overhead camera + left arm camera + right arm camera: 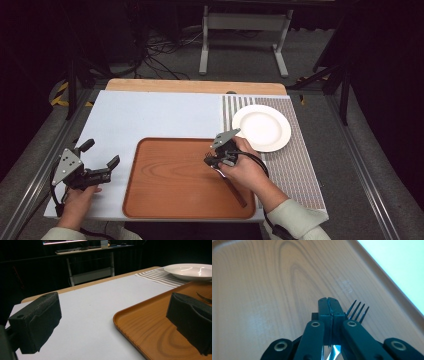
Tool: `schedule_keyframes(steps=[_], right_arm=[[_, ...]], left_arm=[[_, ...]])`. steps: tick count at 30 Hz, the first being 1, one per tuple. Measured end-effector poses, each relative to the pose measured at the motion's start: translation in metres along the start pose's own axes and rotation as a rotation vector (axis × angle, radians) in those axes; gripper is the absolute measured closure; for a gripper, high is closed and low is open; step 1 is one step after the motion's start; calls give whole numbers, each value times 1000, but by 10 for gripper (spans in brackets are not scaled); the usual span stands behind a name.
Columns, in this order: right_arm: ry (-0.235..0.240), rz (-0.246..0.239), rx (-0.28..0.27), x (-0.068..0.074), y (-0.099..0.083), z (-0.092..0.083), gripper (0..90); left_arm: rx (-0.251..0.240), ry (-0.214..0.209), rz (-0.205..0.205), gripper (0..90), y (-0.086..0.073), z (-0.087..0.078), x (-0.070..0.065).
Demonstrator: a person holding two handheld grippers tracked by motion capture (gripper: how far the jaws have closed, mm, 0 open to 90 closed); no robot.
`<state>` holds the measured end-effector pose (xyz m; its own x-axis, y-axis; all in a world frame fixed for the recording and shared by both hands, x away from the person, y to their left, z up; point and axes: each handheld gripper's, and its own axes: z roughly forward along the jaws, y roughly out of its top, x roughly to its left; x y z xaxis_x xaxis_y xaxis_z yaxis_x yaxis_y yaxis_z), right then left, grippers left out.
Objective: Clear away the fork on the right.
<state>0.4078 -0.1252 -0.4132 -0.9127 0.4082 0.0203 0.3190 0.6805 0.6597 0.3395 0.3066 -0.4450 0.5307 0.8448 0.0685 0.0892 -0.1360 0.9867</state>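
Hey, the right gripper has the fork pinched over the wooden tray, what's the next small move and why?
Probably lift the fork a little and carry it toward the white plate on the striped mat. The right gripper is shut on it, tines poking out beside the jaws, just above the tray. The left gripper is open off the tray's left edge, so it isn't in the way.

Left tongs (102,159) agape, right tongs (210,159) clamped together.

Left claw (120,322) gaping over the worktop (95,305); tray (150,325) lying at 4 o'clock, plate (190,271) sitting at 2 o'clock.
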Motion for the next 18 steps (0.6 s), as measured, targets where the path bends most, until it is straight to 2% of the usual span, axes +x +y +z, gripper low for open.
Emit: schedule_keyframes(steps=[11,18], right_arm=[[-9,-8,56,-2,-4,20,900],[-22,-2,67,-4,-5,26,900]], left_arm=[[3,-1,0,3,0,0,0],[1,0,-1,3,0,0,0]])
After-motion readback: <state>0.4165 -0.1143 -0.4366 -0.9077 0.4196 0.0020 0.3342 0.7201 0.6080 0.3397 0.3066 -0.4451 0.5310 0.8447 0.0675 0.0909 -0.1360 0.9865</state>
